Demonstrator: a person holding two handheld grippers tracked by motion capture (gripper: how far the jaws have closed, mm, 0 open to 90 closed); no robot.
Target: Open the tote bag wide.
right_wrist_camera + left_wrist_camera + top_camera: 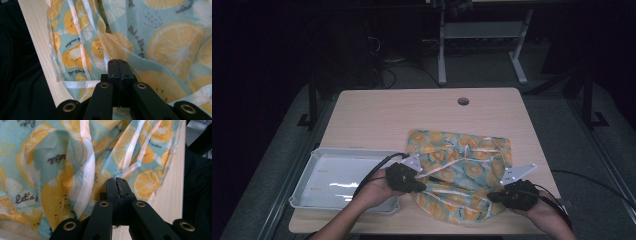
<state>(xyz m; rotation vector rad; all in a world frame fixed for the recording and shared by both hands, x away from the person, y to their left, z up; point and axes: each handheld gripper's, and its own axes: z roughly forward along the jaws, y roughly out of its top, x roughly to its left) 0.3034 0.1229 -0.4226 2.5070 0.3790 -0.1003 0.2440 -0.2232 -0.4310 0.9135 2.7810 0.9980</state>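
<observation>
- Thin lemon-print fabric, the cloth (459, 172) lies crumpled on the right half of the bench (377, 115), reaching down to the near edge, white ties trailing over it.
- Its long axis looks to run from the near edge back toward the far edge, leaning slightly right; which end is the top you cannot tell from the folds.
- Your left tool (116, 180) is clamped shut on a fold by its left border; your right tool (118, 61) is clamped shut on fabric near the near right corner.
- Both bites look shallow, so a quick lift could pull the cloth free.
- A loose tie could snag or drag off the near edge.
- The grey tray (307, 175) sits just left; a sweep could nudge it.
</observation>
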